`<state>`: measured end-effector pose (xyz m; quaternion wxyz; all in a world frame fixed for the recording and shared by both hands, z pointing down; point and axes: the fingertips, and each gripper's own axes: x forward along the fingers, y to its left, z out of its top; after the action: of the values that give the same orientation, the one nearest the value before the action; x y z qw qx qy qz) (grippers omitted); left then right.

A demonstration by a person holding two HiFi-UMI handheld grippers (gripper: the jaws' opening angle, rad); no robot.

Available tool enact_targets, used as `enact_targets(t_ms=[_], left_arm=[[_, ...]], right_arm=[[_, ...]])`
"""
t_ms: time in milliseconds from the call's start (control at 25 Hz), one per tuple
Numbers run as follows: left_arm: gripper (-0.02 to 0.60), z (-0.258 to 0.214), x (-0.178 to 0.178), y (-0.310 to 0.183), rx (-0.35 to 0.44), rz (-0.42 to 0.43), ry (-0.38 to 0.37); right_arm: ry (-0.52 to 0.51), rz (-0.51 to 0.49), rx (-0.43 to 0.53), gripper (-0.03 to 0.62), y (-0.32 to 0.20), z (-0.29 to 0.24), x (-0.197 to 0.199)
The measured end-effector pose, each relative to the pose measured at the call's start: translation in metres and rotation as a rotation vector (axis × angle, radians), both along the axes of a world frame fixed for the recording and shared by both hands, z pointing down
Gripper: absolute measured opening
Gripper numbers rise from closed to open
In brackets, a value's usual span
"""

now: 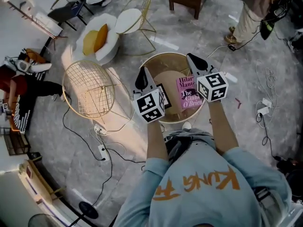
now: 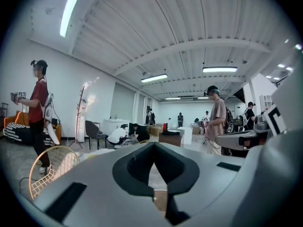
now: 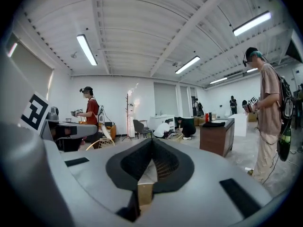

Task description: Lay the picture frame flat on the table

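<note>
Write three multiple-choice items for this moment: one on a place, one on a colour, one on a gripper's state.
1. Where does the book lie?
A. on a wire chair
B. on the round table
C. on the floor

2. What colour is its cover?
A. pink
B. green
C. yellow

3. How do the jaws of the left gripper stand?
A. wide apart
B. shut on the book
C. shut, with nothing between them

Key:
1 B: the head view shows the book inside the table's rim.
2 A: the cover is plainly pink.
3 C: the left gripper view shows the jaw tips meeting with nothing between them.
</note>
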<state>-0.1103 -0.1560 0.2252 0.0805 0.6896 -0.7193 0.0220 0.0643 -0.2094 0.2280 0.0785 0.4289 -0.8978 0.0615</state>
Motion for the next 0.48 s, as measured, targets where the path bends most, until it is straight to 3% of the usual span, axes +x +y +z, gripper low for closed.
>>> enact_targets(t_ms=[280,480], left_arm=[[0.020,-0.056,-0.013,0.003,0.108,-0.037,-0.060],[0.020,-0.068,-0.007,0.009,0.132,-0.052,-0.075]], right_arm=[[-0.020,-0.024,0.124,-0.003,0.001,-0.050,-0.008],[-0.027,-0.030,0.165,-0.003,0.006,-0.063,-0.002]])
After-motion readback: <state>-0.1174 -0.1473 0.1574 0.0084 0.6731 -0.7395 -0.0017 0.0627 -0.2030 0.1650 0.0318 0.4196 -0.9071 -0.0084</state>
